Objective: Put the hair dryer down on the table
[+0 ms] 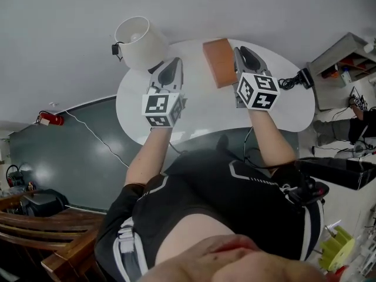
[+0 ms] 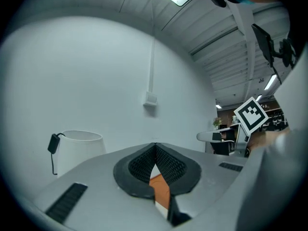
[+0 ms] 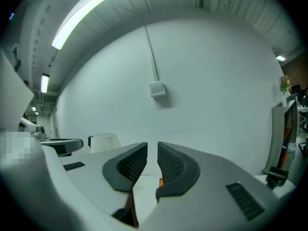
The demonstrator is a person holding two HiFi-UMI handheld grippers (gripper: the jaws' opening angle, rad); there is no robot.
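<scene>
A small black hair dryer (image 1: pixel 304 77) lies at the right edge of the white oval table (image 1: pixel 205 107), its cord (image 1: pixel 288 83) curled beside it. Neither gripper holds it. My left gripper (image 1: pixel 174 62) hovers over the table's left half; in the left gripper view its jaws (image 2: pixel 155 146) meet at the tips with nothing between them. My right gripper (image 1: pixel 240 50) is over the table's back middle, left of the dryer. A narrow gap shows between the right gripper's jaws (image 3: pixel 152 146), and nothing is in it.
An orange-brown box (image 1: pixel 220 61) lies on the table between the two grippers, close to the right one. A white lampshade (image 1: pixel 140 42) stands at the table's back left. Shelving (image 1: pixel 343 57) is at the far right, and a wooden chair (image 1: pixel 53 234) at the lower left.
</scene>
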